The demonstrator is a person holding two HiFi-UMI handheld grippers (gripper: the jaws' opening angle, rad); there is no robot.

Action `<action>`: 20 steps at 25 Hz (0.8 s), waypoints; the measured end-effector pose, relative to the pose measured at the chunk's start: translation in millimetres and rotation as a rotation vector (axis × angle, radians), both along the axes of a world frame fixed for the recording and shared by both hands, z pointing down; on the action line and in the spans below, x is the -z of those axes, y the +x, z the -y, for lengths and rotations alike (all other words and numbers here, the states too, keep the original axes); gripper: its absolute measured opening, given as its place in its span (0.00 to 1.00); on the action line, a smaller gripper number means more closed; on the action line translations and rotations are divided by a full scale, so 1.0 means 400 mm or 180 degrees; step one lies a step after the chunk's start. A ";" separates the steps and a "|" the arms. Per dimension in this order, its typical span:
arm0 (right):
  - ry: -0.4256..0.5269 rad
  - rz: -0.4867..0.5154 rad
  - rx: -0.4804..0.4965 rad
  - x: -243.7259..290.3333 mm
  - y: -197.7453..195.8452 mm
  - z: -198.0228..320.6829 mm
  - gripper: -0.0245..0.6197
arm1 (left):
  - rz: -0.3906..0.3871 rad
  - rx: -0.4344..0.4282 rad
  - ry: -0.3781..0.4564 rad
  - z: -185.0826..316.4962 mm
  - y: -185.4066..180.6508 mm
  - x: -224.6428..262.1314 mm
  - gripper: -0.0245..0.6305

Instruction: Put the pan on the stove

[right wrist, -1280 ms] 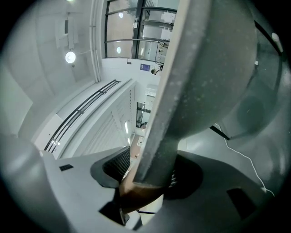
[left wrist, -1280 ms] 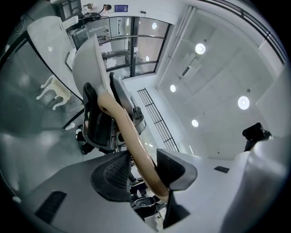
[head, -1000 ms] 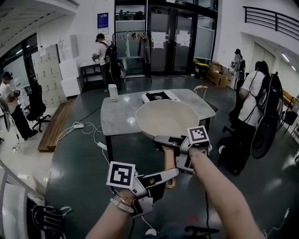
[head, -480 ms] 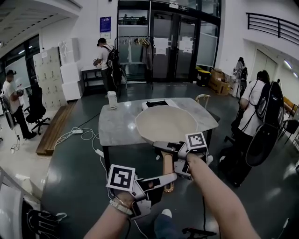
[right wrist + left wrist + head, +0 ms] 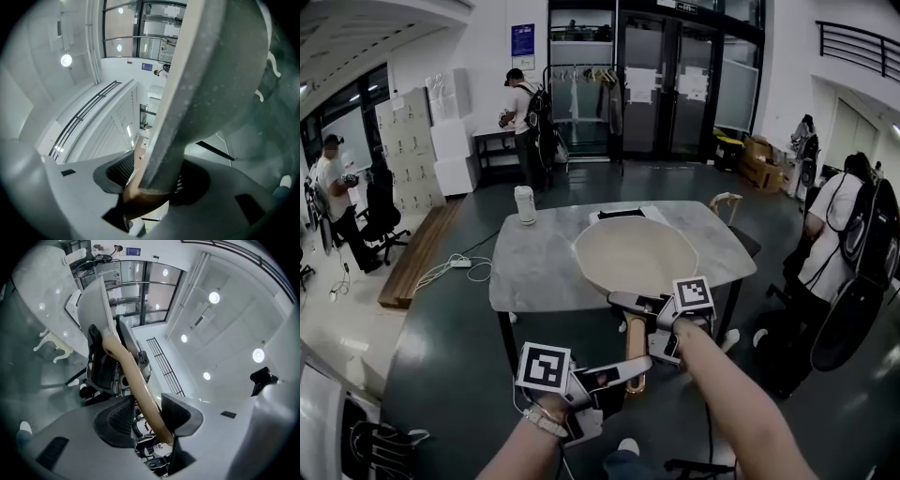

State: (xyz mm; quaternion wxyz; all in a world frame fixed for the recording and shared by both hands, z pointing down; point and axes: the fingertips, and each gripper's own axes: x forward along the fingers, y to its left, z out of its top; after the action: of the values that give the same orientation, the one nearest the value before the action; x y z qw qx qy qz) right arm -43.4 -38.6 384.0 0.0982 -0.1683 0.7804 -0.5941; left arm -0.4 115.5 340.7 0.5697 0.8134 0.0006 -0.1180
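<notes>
A wide cream pan (image 5: 636,255) with a wooden handle (image 5: 636,352) hangs in the air over the near edge of a grey table (image 5: 534,267). My right gripper (image 5: 633,305) is shut on the handle close to the pan's bowl. My left gripper (image 5: 623,367) is shut on the handle's far end. The left gripper view has the handle (image 5: 136,380) running between its pads up to the pan (image 5: 96,305). In the right gripper view the pan's grey underside (image 5: 211,84) fills the frame above the clamped handle (image 5: 140,199). A black stove (image 5: 619,215) lies on the table's far side, partly hidden by the pan.
A white jug (image 5: 525,204) stands at the table's far left corner. A pale chair (image 5: 727,202) sits behind the table on the right. White cables (image 5: 455,267) and a wooden bench (image 5: 417,253) lie on the floor to the left. People stand at the left, back and right.
The table has come nearer and wider in the head view as I walk toward it. Both grippers keep their hold on the pan handle, and the pan stays level.
</notes>
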 end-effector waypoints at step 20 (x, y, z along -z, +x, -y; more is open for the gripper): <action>-0.0075 -0.0033 0.0289 -0.029 0.152 0.259 0.39 | 0.0046 0.0289 -0.0065 0.273 0.189 -0.022 0.32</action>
State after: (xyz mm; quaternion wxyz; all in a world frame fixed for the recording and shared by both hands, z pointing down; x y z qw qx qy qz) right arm 17.5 -142.3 395.4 0.0652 -0.1370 0.7807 -0.6062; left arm 75.2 6.2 349.4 0.5720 0.8075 -0.0416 -0.1378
